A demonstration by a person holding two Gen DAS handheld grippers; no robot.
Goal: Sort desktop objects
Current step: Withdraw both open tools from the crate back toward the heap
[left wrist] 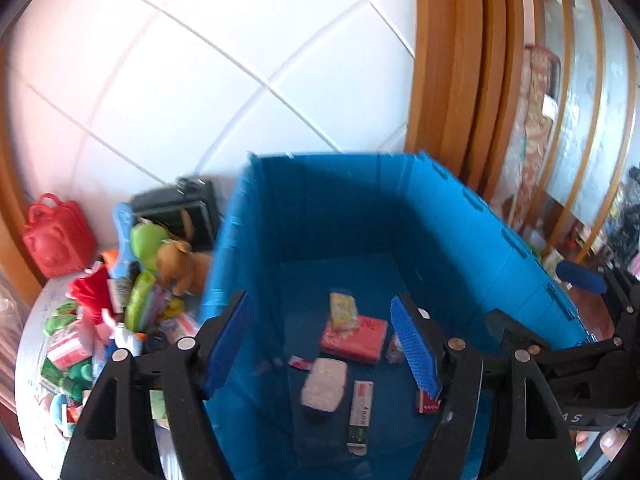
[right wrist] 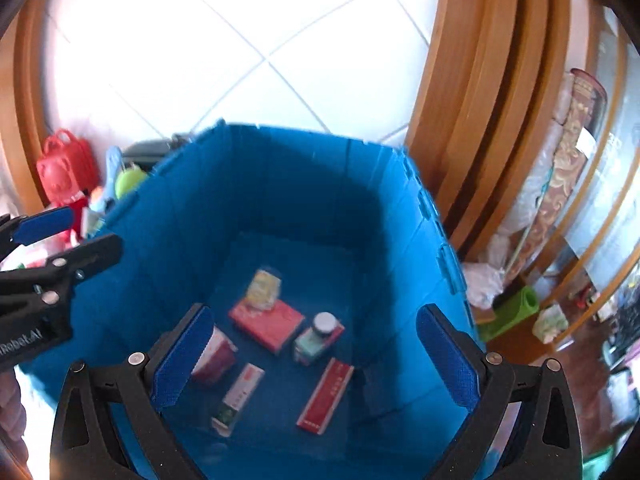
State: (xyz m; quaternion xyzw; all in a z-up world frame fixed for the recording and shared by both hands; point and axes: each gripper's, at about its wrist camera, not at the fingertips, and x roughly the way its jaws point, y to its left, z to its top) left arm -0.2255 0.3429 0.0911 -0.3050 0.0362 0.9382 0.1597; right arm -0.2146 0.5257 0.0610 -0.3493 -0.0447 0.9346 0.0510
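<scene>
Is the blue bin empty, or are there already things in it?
Not empty: blue bin holds a pink packet, a small jar and several boxes.

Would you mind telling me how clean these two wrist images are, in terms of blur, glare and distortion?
Left wrist view: motion blur smears the blue bin and the toy pile; the fisheye bends the door frame. Right wrist view: the tiled wall is blown out white, the items in the bin are soft, and the far inner wall lies in shadow.
</scene>
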